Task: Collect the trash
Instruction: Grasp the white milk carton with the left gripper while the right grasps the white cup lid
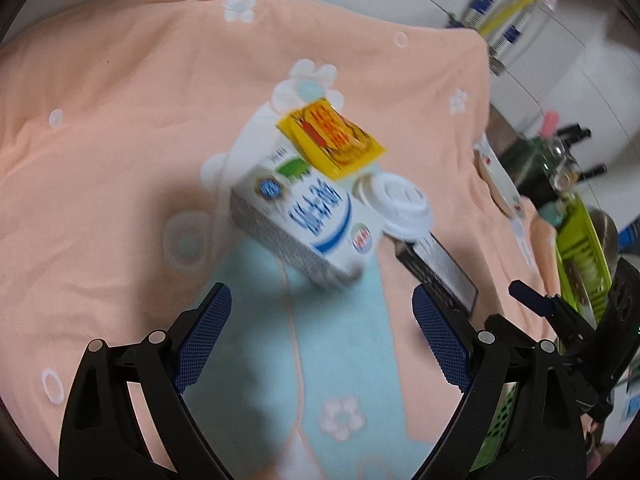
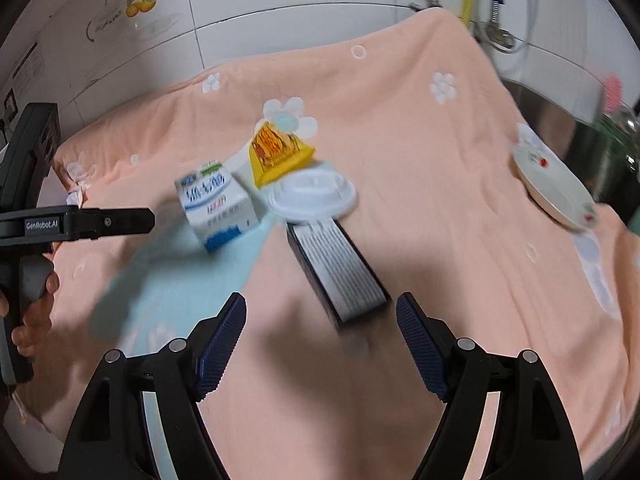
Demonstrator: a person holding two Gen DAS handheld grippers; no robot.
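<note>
Lying on fleecy blanket (image 2: 400, 160): boxy milk carton (image 1: 298, 226), round lid (image 1: 396, 204)

Bright, soft indoor light from above. Dark round corners and bent edges in both views. Blurry milk carton (image 1: 298, 226) and yellow packet (image 1: 332, 138). Soft gray shadows on the peach blanket (image 2: 420, 152) near the black box (image 2: 338, 270).
</note>
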